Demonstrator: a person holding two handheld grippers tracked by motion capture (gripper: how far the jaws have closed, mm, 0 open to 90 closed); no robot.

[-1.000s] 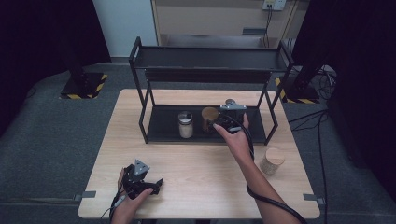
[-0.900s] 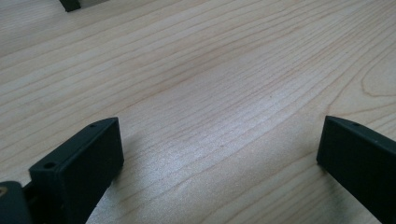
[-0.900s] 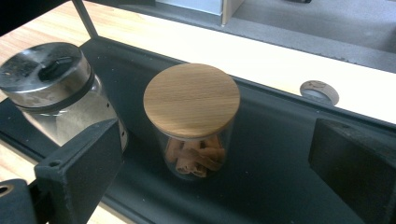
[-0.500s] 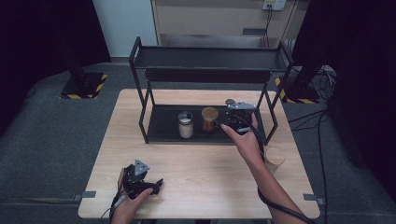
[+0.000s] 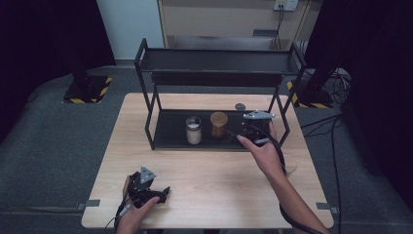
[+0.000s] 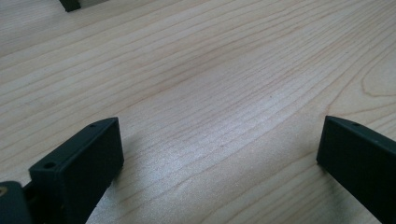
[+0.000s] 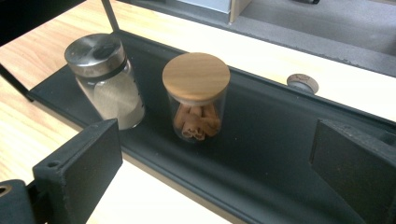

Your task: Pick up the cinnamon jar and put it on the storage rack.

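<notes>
A black two-tier rack (image 5: 165,139) stands at the back of the wooden table (image 5: 209,180). Its lower shelf (image 7: 280,140) carries a glass shaker with a metal lid (image 5: 193,130) (image 7: 106,79) and, to its right, a jar of cinnamon sticks with a wooden lid (image 5: 218,125) (image 7: 196,95). My right gripper (image 5: 241,132) (image 7: 217,149) hovers just right of the jar at the shelf's front edge, open, with nothing between its jaws. Near the front left my left gripper (image 5: 163,191) (image 6: 219,154) stays low over bare wood (image 6: 210,84), open and holding nothing.
A small round cap-like thing (image 5: 240,107) (image 7: 302,83) lies on the table behind the rack. Another wooden-lidded jar (image 5: 290,169) stands at the table's right edge, partly hidden by the right forearm. The rack's upper shelf (image 5: 219,61) overhangs the lower one.
My right gripper has drawn a little to the right and toward the table's front, away from the cinnamon jar. The jar, the shaker and my left gripper have stayed put.
</notes>
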